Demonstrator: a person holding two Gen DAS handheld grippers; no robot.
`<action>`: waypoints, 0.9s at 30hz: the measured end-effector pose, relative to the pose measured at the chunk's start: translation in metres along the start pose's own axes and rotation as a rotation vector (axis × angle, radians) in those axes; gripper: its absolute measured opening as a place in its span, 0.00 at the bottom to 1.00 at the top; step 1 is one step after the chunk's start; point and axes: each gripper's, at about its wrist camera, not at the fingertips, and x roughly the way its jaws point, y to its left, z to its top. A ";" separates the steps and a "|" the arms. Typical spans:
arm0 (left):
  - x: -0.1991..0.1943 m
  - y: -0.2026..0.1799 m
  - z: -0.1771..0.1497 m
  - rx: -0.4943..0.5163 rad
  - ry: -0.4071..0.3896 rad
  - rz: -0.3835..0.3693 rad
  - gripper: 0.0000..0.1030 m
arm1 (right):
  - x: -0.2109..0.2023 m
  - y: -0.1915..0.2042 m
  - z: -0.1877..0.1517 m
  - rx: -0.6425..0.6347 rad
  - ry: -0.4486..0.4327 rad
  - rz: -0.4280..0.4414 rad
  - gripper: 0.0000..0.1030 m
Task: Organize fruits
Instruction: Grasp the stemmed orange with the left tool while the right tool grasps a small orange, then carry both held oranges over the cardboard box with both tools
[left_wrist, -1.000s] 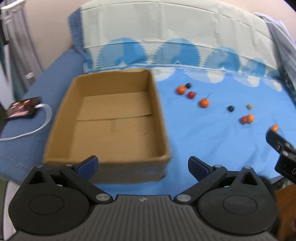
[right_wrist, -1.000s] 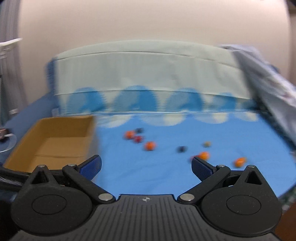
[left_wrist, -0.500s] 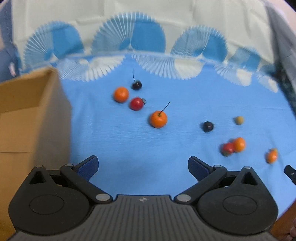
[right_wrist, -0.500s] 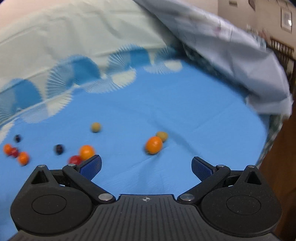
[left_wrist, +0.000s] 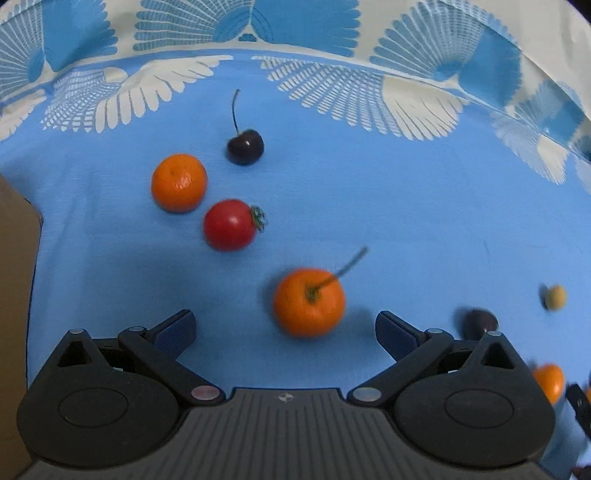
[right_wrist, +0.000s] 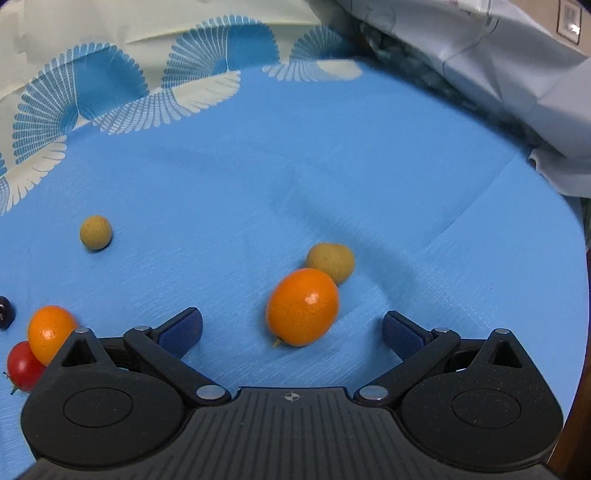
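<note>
My left gripper (left_wrist: 284, 328) is open, low over the blue sheet. An orange fruit with a stem (left_wrist: 309, 302) lies just ahead, between its fingers. Farther off lie a red tomato (left_wrist: 229, 224), another orange fruit (left_wrist: 179, 182) and a dark cherry (left_wrist: 245, 146). My right gripper (right_wrist: 291, 328) is open. An oval orange kumquat (right_wrist: 302, 306) lies between its fingers, touching a tan round fruit (right_wrist: 331, 261) behind it. A second tan fruit (right_wrist: 95, 232) lies far left.
The cardboard box wall (left_wrist: 14, 295) stands at the left edge of the left wrist view. A dark cherry (left_wrist: 479, 322), a tan fruit (left_wrist: 554, 296) and an orange fruit (left_wrist: 549, 380) lie at its right. A crumpled grey blanket (right_wrist: 498, 74) bounds the sheet at the right.
Both grippers have moved forward and down towards the fruits. The stemmed orange fruit and the kumquat now sit between the open fingers. The box has slid out to the left edge.
</note>
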 end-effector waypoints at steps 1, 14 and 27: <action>0.000 0.000 0.002 -0.010 0.004 0.004 1.00 | 0.001 0.000 -0.001 0.003 -0.010 -0.004 1.00; -0.032 0.002 -0.004 0.009 -0.066 -0.056 0.40 | -0.033 -0.019 0.005 0.069 -0.023 0.057 0.37; -0.191 0.049 -0.074 0.051 -0.169 -0.101 0.40 | -0.194 0.028 -0.013 -0.034 -0.139 0.389 0.37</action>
